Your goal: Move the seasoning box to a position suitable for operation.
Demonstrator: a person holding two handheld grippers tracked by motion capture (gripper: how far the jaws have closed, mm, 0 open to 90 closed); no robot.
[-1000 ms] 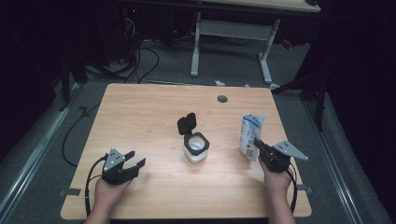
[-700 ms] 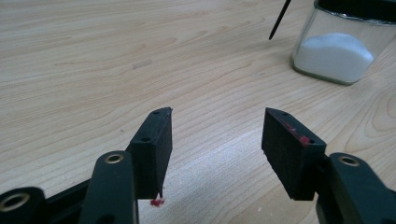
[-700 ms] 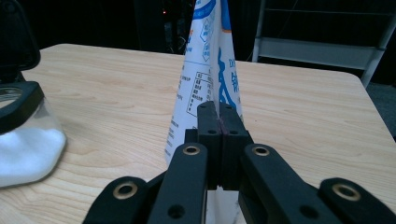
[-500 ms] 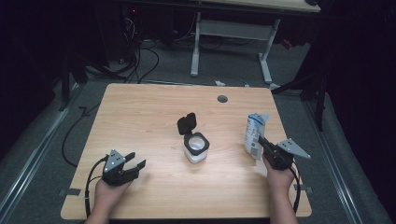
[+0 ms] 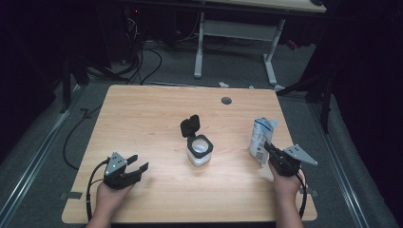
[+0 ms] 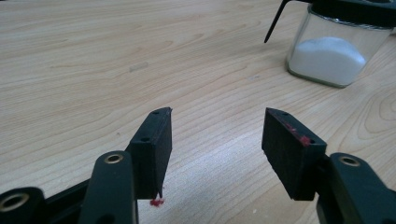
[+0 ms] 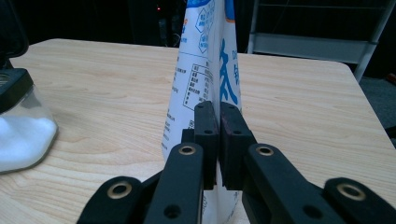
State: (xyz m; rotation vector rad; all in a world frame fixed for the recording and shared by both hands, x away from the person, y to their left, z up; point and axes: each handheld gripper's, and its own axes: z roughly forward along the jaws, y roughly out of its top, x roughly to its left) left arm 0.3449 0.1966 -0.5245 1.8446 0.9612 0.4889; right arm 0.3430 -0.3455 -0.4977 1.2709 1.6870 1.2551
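Note:
A glass jar [image 5: 199, 151] half full of white powder stands mid-table with its black flip lid [image 5: 189, 125] hinged open; the jar also shows in the left gripper view [image 6: 334, 51] and the right gripper view [image 7: 18, 135]. A white and blue pouch [image 5: 261, 138] stands upright near the table's right edge. My right gripper [image 5: 269, 148] is shut on the pouch's near edge [image 7: 205, 60], jaws pinched tight. Over bare wood at the front left, my left gripper [image 5: 137, 162] is open with nothing between its jaws [image 6: 215, 140].
The wooden table [image 5: 142, 114] has a round grommet hole [image 5: 226, 100] near its far edge. Beyond it on the floor lie cables [image 5: 138, 61] and a white desk frame [image 5: 237, 33]. Bare wood lies between the jar and each gripper.
The right gripper has carried the pouch a little to the right and toward the table's near edge. The left gripper has stayed put.

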